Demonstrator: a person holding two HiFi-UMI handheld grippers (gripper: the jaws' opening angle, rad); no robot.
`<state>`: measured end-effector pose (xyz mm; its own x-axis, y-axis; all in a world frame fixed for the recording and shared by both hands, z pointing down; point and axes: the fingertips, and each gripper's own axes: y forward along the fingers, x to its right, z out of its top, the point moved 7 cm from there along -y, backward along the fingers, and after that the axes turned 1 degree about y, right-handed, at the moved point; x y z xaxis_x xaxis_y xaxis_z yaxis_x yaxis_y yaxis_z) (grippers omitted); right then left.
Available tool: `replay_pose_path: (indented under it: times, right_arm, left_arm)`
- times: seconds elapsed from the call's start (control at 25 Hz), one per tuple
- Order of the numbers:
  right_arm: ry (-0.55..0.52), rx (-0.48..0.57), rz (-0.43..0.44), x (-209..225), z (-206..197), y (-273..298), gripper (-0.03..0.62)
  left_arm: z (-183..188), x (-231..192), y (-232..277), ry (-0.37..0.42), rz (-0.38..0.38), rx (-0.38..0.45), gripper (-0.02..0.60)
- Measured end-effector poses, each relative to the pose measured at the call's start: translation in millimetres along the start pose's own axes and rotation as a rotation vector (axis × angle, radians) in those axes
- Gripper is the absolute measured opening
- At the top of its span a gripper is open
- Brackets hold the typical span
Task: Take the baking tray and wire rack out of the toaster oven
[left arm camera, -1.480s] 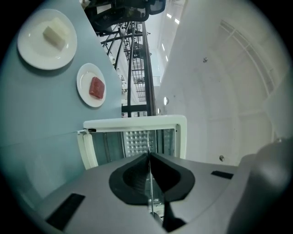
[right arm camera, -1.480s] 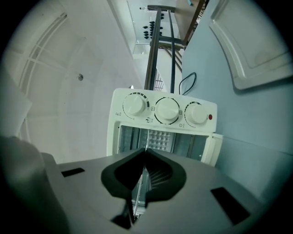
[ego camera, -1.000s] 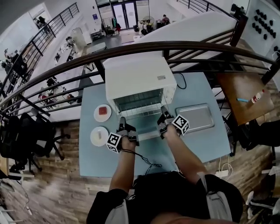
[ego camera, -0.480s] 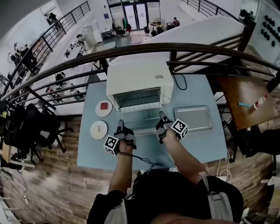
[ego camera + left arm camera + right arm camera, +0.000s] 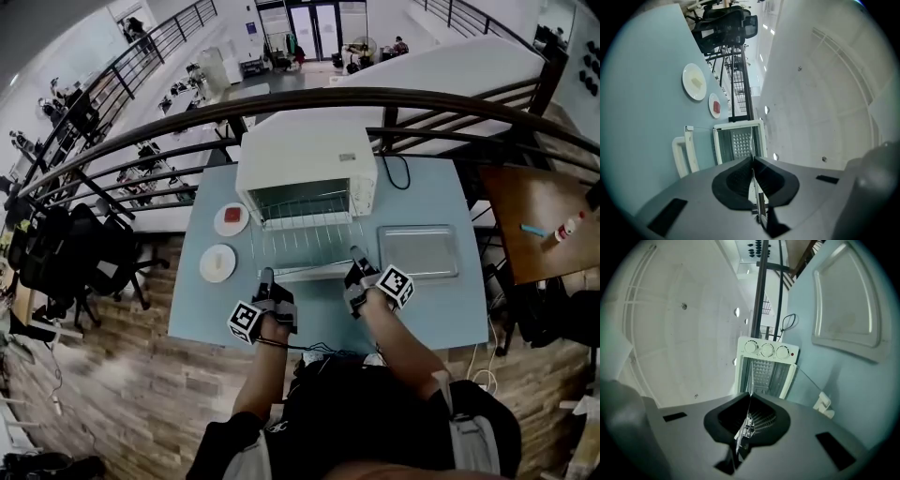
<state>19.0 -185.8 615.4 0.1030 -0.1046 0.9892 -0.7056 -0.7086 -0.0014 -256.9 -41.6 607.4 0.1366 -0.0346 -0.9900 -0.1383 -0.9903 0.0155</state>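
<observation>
The white toaster oven [image 5: 305,155] stands at the back of the pale blue table with its door down. The wire rack [image 5: 302,246] hangs level in front of the oven mouth, drawn most of the way out over the door. My left gripper [image 5: 266,277] is shut on the rack's near left edge and my right gripper [image 5: 356,258] is shut on its near right edge. In the left gripper view [image 5: 753,161] and the right gripper view [image 5: 749,397] the rack shows edge-on as a thin line between the closed jaws. The baking tray [image 5: 417,251] lies on the table to the right.
Two small white plates lie left of the oven, one with a red piece [image 5: 232,219] and one with a pale piece [image 5: 217,263]. The oven door's white handle [image 5: 679,154] sticks out below the rack. A dark railing [image 5: 309,98] runs behind the table [image 5: 441,319].
Both grippers have moved back toward the person, still shut, and the wire rack has slid further out of the oven with them.
</observation>
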Motion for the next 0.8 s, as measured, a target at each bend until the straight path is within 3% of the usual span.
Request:
replay_pose_path:
  times: [0.28, 0.8]
  right_arm:
    - [-0.063, 0.009, 0.007, -1, 43, -35, 0.005]
    - [-0.098, 0.179, -0.02, 19, 134, -142, 0.005]
  left_arm:
    - [-51, 5, 2, 0.03, -0.015, -0.066, 0.021]
    - [-177, 26, 14, 0.085, -0.059, -0.264, 0.023]
